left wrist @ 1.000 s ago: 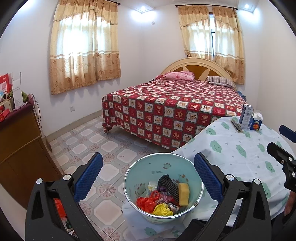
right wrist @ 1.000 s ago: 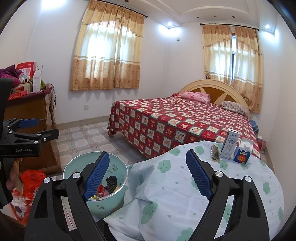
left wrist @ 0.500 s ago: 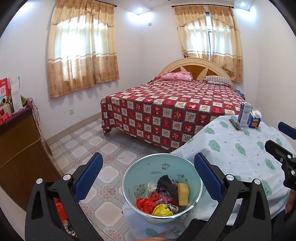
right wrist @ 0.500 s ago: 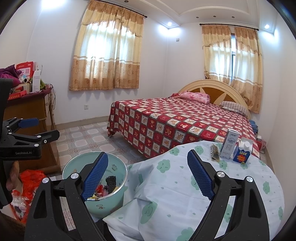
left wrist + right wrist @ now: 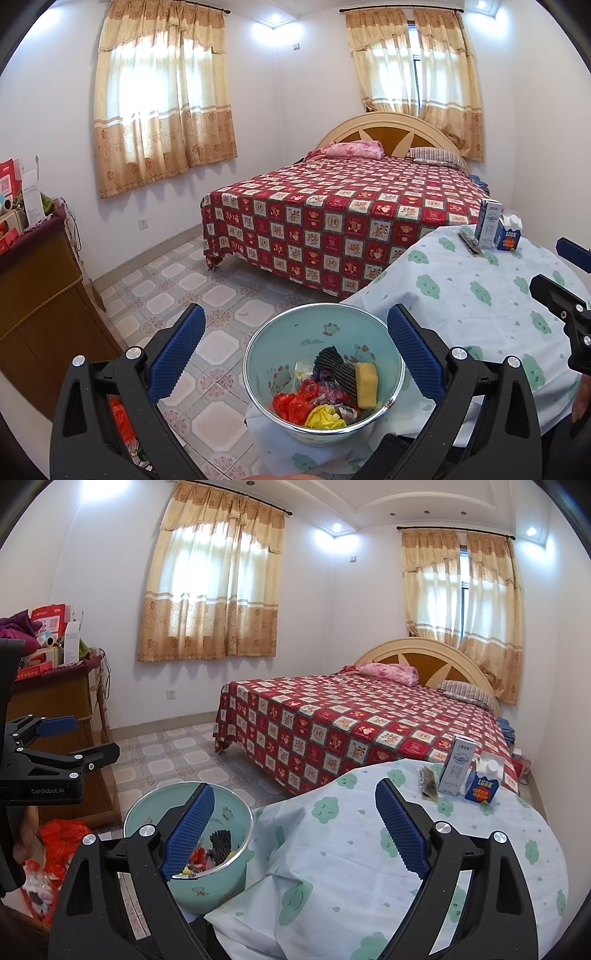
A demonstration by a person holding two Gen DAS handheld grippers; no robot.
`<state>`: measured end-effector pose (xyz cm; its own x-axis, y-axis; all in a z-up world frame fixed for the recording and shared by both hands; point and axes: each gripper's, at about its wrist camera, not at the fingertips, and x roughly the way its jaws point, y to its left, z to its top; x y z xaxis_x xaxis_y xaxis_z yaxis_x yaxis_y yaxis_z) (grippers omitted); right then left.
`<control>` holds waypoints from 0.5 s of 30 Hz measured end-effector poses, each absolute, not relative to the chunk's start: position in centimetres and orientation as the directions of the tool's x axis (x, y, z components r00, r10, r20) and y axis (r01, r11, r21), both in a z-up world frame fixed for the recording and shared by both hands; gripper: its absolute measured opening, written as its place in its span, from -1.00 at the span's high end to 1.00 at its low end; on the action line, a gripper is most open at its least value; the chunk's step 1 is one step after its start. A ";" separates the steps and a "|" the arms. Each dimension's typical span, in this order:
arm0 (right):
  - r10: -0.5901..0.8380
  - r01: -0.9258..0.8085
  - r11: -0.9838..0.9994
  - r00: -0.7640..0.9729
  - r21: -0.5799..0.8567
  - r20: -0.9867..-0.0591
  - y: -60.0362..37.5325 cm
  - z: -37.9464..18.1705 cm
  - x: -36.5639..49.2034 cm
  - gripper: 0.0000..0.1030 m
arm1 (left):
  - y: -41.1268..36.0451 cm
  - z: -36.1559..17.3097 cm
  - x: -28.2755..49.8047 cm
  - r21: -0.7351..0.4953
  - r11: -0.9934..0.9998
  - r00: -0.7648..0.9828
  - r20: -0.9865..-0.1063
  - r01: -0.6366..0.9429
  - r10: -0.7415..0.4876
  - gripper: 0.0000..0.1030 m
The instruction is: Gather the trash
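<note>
Left wrist view: we hold both claws, left gripper (image 5: pixel 295 350) and right gripper (image 5: pixel 295 830), wide open and empty, beside the trash-filled basin (image 5: pixel 288 343).

Left gripper (image 5: pixel 295 350) and right gripper (image 5: pixel 295 823): matte black, finely speckled two-finger frames with triangular cut-outs in each arm. Each finger carries a ribbed blue pad (image 5: pixel 177 354), fastened near round silver screws (image 5: pixel 132 352). Seen from the right wrist view, the left gripper's flank bears the white marking "GenRobot.AI" (image 5: pixel 48 791) and further small silver screws.
</note>
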<state>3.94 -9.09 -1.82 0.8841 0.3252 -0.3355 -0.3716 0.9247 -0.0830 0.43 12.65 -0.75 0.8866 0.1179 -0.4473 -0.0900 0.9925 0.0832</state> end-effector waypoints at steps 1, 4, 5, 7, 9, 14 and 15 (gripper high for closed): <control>0.325 -0.371 0.925 0.884 -0.082 -0.336 -9.1 -1.8 4.0 -0.70 | 12.3 -0.8 0.3 0.084 0.992 0.886 -0.447 -0.091 0.119 -0.88; 0.323 -0.368 0.927 0.884 -0.078 -0.338 -9.1 -2.1 4.0 -0.70 | 12.2 -0.9 0.4 0.089 0.992 0.886 -0.447 -0.093 0.123 -0.88; 0.321 -0.366 0.927 0.884 -0.076 -0.339 -9.1 -2.1 4.1 -0.70 | 12.2 -1.0 0.4 0.090 0.992 0.885 -0.449 -0.091 0.122 -0.88; 0.319 -0.363 0.929 0.885 -0.074 -0.341 -9.3 -2.3 4.2 -0.70 | 12.0 -1.2 0.5 0.086 0.993 0.884 -0.453 -0.084 0.114 -0.88; 0.303 -0.348 0.934 0.888 -0.075 -0.345 -9.7 -2.5 4.5 -0.70 | 11.9 -1.3 0.5 0.089 0.993 0.884 -0.454 -0.082 0.114 -0.88; 0.233 -0.260 0.965 0.896 -0.021 -0.379 -13.8 -3.2 7.0 -0.70 | 11.9 -1.4 0.4 0.077 0.994 0.882 -0.461 -0.073 0.100 -0.88; 0.200 -0.223 0.975 0.896 -0.010 -0.396 -15.1 -3.5 7.8 -0.70 | 11.9 -1.5 0.4 0.070 0.995 0.880 -0.465 -0.069 0.094 -0.88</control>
